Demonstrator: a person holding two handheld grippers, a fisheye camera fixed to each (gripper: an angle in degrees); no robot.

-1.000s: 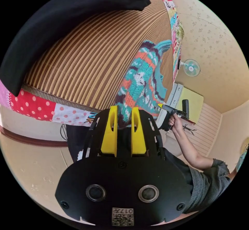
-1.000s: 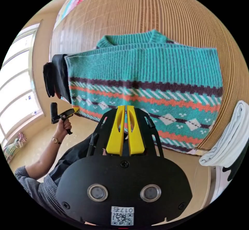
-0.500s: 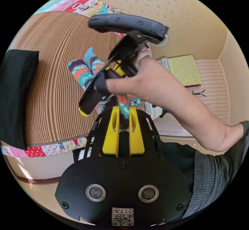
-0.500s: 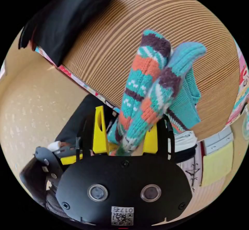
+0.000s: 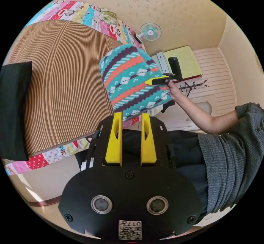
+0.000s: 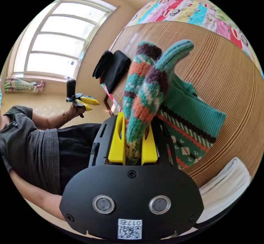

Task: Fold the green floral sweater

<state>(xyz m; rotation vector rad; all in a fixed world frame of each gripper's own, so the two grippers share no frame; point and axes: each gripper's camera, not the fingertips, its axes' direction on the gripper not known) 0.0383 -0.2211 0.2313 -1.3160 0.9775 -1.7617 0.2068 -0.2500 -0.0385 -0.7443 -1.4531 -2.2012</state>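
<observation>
The green patterned sweater (image 5: 129, 79) hangs doubled over above the striped mat, its banded face towards the left gripper view. My right gripper (image 5: 150, 82) pinches its right edge there. In the right gripper view the bunched sweater (image 6: 143, 84) rises from between the yellow jaws of my right gripper (image 6: 134, 119), which is shut on it, and the rest drapes down to the mat. My left gripper (image 5: 129, 115) stands open just below the sweater with nothing between its fingers. The left gripper (image 6: 92, 102) also appears in a hand off to the side, jaws apart.
A brown striped mat (image 5: 63, 76) covers the bed, over a patchwork quilt (image 5: 90, 10). A folded black garment (image 6: 115, 68) lies at the mat's edge. Folded white cloth (image 6: 228, 183) sits by the sweater. A fan (image 5: 150, 31) and a yellow-topped cabinet (image 5: 184, 61) stand beyond.
My left gripper has let go of the sweater and opened. My right gripper, open half a second ago, has shut on the doubled edge, and the hands have drawn apart.
</observation>
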